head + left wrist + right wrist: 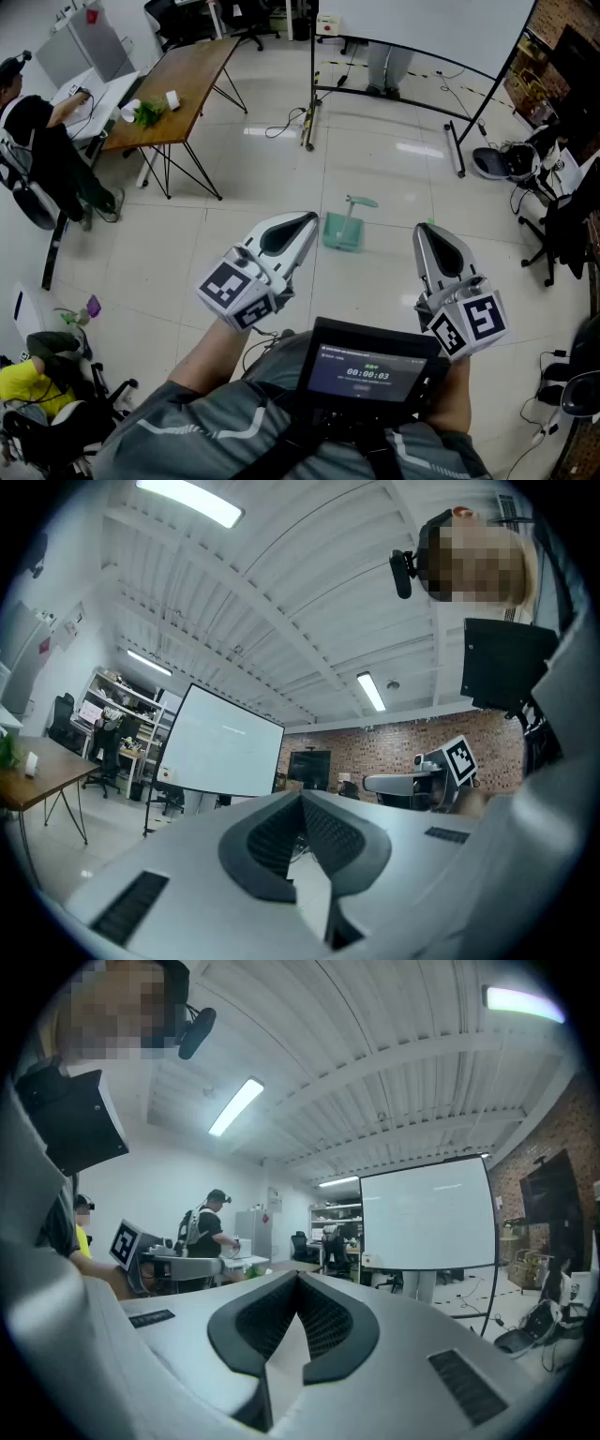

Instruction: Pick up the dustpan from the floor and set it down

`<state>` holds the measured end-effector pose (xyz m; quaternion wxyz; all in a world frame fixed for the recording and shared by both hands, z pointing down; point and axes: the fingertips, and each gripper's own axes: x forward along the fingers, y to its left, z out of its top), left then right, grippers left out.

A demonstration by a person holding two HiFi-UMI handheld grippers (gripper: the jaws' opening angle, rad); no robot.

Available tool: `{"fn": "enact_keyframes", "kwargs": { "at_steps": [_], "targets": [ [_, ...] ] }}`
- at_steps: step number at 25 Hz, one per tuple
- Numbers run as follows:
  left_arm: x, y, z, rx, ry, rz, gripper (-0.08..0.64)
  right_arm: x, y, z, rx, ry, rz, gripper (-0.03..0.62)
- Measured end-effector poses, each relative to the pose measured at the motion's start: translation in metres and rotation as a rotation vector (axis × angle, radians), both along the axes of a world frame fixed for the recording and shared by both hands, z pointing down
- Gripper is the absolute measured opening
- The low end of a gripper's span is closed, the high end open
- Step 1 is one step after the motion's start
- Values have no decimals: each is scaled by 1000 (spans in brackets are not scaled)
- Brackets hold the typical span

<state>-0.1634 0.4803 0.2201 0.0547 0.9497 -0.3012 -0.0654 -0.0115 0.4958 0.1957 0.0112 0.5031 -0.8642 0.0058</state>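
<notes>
While no grasp has yet begun, the head view shows the dustpan [342, 231] lying on the floor [281, 169] ahead, well apart from the left hand-held gripper [302, 223] and the right hand-held gripper [424, 232].

Left gripper view: jaws pressed together, empty, pointing level across the room.

Right gripper view: jaws likewise together on nothing. Whichever takes the dustpan will probably have to spread first.

It was an open office-lab: glossy white tiled floor [267, 178], large white projection screen on black frame [422, 28], brown wooden counter on black wire legs [183, 80], black swivel chairs [246, 19], red brick wall [394, 747].
</notes>
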Motion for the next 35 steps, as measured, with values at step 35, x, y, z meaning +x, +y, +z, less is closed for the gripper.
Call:
{"fn": "enact_keyframes", "kwargs": {
  "at_steps": [35],
  "targets": [
    [-19,-177,37,-37,-34,31,26,-19,-191,45,-27,3,-43,25]
  ]
}}
